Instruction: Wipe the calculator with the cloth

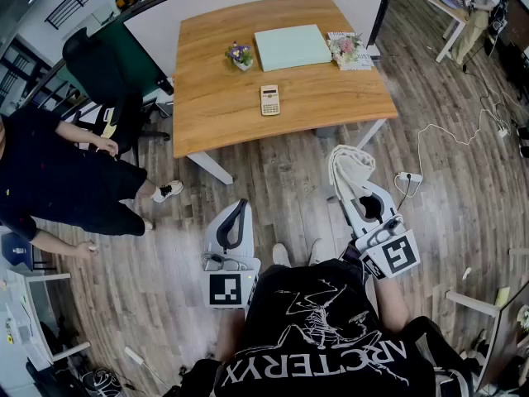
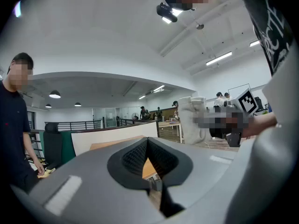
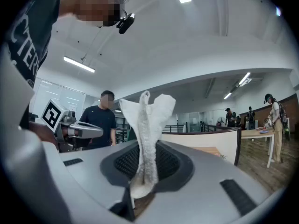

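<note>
A beige calculator (image 1: pixel 269 100) lies flat near the front middle of the wooden table (image 1: pixel 331 98). Both grippers are held over the floor, well short of the table. My right gripper (image 1: pixel 353 190) is shut on a white cloth (image 1: pixel 349 165), which sticks up from between its jaws (image 3: pixel 147 125). My left gripper (image 1: pixel 240 203) is to its left, jaws together with nothing between them (image 2: pixel 147 141). The cloth also shows in the left gripper view (image 2: pixel 190 120), off to the right.
On the table stand a pale green pad (image 1: pixel 291 46), a small flower pot (image 1: pixel 240 55) and flowers on a book (image 1: pixel 347 50). A person in dark clothes (image 1: pixel 50 172) stands at the left beside a black chair (image 1: pixel 99 64). A power strip with cable (image 1: pixel 409 176) lies on the floor at the right.
</note>
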The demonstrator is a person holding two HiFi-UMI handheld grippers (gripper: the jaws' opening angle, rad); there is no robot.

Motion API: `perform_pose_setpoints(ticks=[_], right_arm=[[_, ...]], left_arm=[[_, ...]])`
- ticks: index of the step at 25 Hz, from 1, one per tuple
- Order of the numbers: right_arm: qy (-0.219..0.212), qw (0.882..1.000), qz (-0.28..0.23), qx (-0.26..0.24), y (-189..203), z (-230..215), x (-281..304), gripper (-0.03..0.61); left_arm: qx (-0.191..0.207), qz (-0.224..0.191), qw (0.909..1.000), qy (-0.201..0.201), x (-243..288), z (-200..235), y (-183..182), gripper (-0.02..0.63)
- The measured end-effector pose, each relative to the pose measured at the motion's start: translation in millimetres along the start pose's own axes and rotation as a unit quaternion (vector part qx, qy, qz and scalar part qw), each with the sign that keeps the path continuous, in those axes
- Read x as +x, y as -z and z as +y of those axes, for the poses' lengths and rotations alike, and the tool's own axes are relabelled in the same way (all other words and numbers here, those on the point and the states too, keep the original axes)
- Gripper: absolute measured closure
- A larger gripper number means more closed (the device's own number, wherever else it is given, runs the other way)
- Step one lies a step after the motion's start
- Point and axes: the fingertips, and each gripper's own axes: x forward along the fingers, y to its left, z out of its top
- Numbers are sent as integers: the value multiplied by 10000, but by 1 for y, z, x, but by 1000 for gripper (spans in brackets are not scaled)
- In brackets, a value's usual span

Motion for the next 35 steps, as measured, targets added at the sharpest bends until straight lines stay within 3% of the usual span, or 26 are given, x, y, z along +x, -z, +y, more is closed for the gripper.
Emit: perform_pose_setpoints(ticks=[18, 32, 35], right_arm=[[-56, 10000, -71, 32, 3, -16, 10, 495], [-260, 9996, -94, 47, 8, -59, 11, 495], [-352, 9993, -106, 54, 9, -70, 11, 495]], left_arm=[[52, 47, 10000, 37, 22, -3, 2, 603], [-50, 169, 9992, -355, 53, -26, 4, 603], [101, 56, 9991, -409, 65, -32, 0, 603]])
